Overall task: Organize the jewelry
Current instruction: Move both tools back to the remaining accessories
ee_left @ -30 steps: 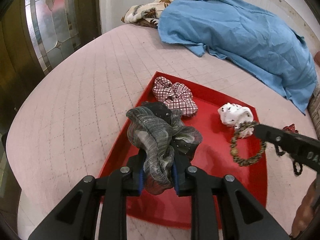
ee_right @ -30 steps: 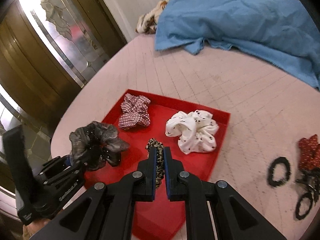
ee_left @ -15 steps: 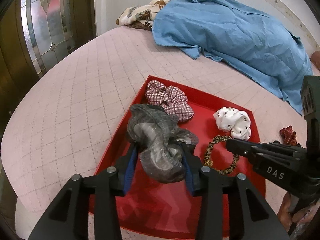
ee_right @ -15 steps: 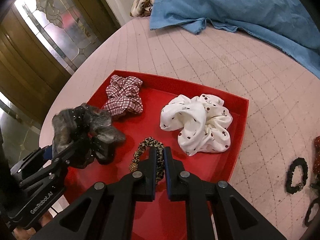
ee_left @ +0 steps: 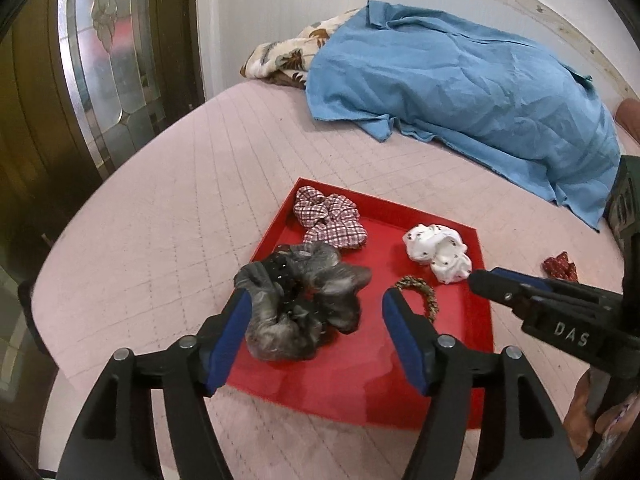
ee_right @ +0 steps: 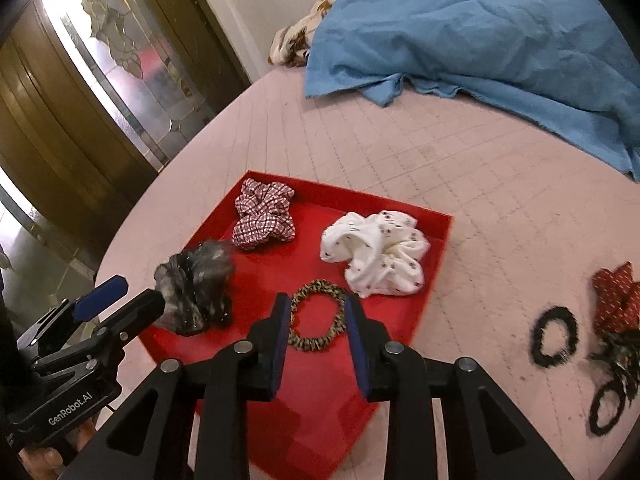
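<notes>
On the pink quilted bed lies a shallow red square tray, one corner pointing toward the cameras. Going left to right in the left wrist view, the left tongs stand wide apart; their jaws have just been opening, and the crumpled grey-black fabric scrunchie lies on the tray floor between them, near the tray's left edge. Whether the left pad touches it cannot be told; the right pad is clear of it. Its long axis runs roughly from the left pad toward the tray's middle.

Behind it, in the far corner, sits a red-and-white checked fabric scrunchie, lying long along the tray's left wall. Just right of the grey one lies a thin leopard-print elastic hair tie, flat as an open ring, so with no clear long axis. The right tongs are parted on either side of it, pads not pressing; their jaws have just been opening. Farther right sits a white spotted fabric scrunchie, near the tray's right wall.

Off the tray to the right, on the bed, lie a black fuzzy hair tie and a red patterned scrunchie.
</notes>
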### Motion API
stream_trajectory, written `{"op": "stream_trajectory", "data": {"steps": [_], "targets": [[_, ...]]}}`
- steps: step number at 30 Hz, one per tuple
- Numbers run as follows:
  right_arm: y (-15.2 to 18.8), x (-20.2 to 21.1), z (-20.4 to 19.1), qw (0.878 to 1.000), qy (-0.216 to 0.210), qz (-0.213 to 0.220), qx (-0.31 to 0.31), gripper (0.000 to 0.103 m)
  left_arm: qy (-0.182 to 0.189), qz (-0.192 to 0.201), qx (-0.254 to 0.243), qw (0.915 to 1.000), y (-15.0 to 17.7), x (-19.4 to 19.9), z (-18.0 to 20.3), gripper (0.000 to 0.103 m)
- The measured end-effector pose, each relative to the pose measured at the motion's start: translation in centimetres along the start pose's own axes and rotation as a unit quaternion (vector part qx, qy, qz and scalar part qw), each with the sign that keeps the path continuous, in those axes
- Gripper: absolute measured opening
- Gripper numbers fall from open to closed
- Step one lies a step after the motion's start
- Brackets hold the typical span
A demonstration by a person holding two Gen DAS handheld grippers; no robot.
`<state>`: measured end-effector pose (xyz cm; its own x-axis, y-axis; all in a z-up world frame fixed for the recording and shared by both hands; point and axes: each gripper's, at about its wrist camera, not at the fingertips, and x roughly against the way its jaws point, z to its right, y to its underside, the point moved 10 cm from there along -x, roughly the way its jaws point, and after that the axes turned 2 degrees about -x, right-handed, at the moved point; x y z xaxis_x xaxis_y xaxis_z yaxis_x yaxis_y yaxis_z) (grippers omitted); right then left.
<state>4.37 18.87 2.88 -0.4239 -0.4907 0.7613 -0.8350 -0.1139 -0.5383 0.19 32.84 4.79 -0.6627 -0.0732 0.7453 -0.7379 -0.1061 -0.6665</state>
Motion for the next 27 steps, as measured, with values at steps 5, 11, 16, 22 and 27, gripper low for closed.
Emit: {"op": "stream_trajectory", "data": {"steps": [5,11,16,22,27], "targets": [[1.0,3.1,1.4,1.0,0.004,0.017,-0.013,0.038,-0.003,0.007,-0.015,0.9999,0.5,2.1,1.4,0.073],[2.9,6.3,4.1,0.999,0.017,0.031,-0.033,0.045,-0.001,0.007,-0.04,0.9992,1.3,3.9,3.8,0.074],[4.8,8.8,7.9,0.997,0.035,0.04,-0.059,0.045,0.006,0.005,-0.063,0.998,1.9,4.8,6.1,0.074],[7.2,12.4,14.3,0.992,0.068,0.051,-0.097,0.046,0.034,-0.003,-0.092,0.9951,2.4,5.2,10.0,0.074],[9.3,15.4,21.0,0.982,0.104,0.06,-0.143,0.048,0.075,-0.027,-0.109,0.9909,2.9,4.3,14.4,0.074]]}}
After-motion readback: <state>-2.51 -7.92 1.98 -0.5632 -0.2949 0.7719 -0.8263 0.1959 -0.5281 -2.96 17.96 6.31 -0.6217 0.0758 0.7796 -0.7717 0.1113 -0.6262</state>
